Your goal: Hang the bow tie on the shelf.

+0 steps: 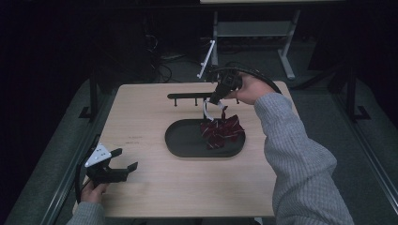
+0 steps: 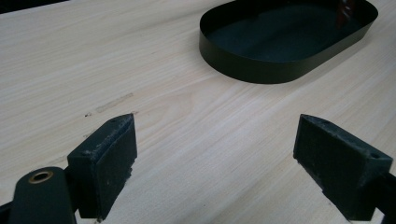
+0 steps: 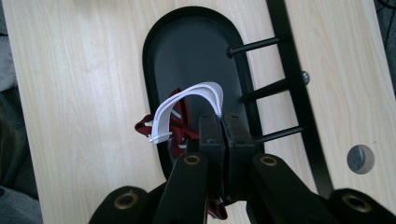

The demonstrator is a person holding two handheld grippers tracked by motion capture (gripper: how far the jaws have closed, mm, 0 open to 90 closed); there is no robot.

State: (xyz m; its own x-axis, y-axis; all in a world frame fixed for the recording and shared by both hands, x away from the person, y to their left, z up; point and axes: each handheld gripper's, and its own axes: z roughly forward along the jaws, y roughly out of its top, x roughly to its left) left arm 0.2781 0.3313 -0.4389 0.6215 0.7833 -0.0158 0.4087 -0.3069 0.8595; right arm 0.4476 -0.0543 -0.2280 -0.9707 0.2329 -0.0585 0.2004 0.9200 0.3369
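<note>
Pinching a white strap (image 3: 191,103) between closed fingers, the right gripper (image 1: 220,93) lifts a dark red bundle (image 1: 220,131) over the black oval tray (image 1: 183,140) at frame centre. Lower left, the left gripper (image 1: 119,161) rests on the desk (image 1: 187,187), fingers spread wide, empty.

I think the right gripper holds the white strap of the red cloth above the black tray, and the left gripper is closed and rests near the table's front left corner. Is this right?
Not quite: the left gripper is open, not closed. The left gripper view shows its jaws wide apart with bare table between them. The rest holds: the right gripper pinches the white strap of the red cloth above the black tray.
</note>
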